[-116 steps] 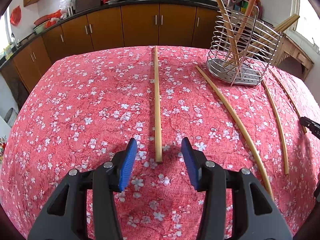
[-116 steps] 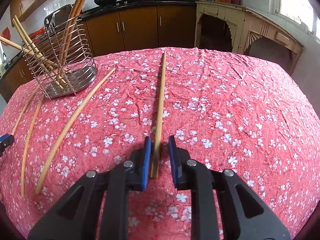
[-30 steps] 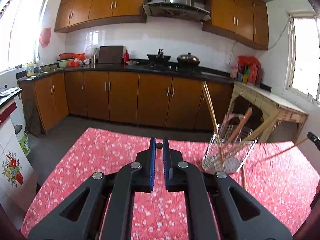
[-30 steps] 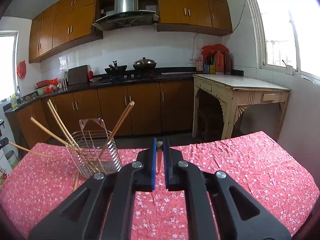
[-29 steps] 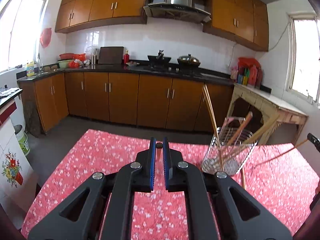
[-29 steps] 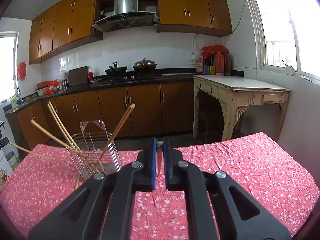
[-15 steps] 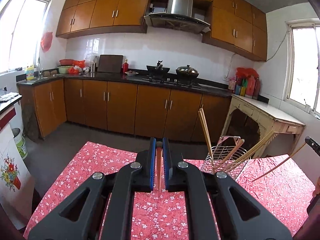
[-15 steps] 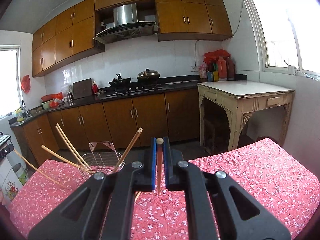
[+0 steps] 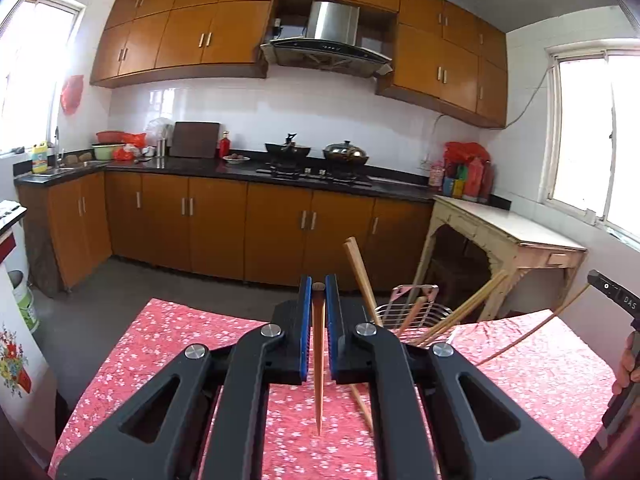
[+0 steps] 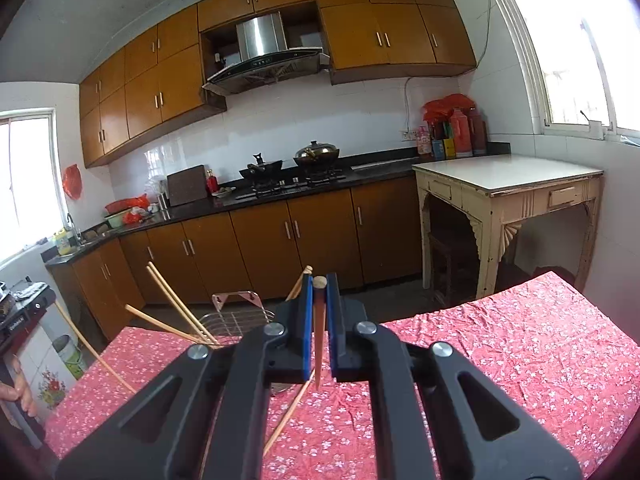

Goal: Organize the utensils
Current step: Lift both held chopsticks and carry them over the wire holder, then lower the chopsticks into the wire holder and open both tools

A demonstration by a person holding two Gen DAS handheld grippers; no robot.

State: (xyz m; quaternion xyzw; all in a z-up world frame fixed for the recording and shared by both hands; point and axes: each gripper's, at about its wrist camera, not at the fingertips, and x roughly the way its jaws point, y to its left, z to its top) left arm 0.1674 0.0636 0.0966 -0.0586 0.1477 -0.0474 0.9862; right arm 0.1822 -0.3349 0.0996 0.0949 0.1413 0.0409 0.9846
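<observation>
My left gripper (image 9: pixel 318 286) is shut on a long wooden chopstick (image 9: pixel 318 368) that hangs point down above the red floral tablecloth (image 9: pixel 168 332). My right gripper (image 10: pixel 319 279) is shut on another chopstick (image 10: pixel 319 354), also hanging point down. The wire utensil holder (image 9: pixel 416 312) stands on the table right of my left gripper, with several chopsticks leaning in it. In the right wrist view the holder (image 10: pixel 236 316) is to the left, partly hidden behind the gripper. The right gripper's chopstick (image 9: pixel 532 330) shows at the right of the left wrist view.
More chopsticks lie on the cloth, one (image 9: pixel 362 402) under my left gripper and one (image 10: pixel 288 416) under my right. A cream side table (image 10: pixel 508 184) stands at the right wall. Kitchen cabinets (image 9: pixel 216 232) line the far wall. The table's far edge is close.
Both grippers have risen further with their chopsticks. The chopsticks now hang longer below the jaws, and the table and holder sit lower in both views.
</observation>
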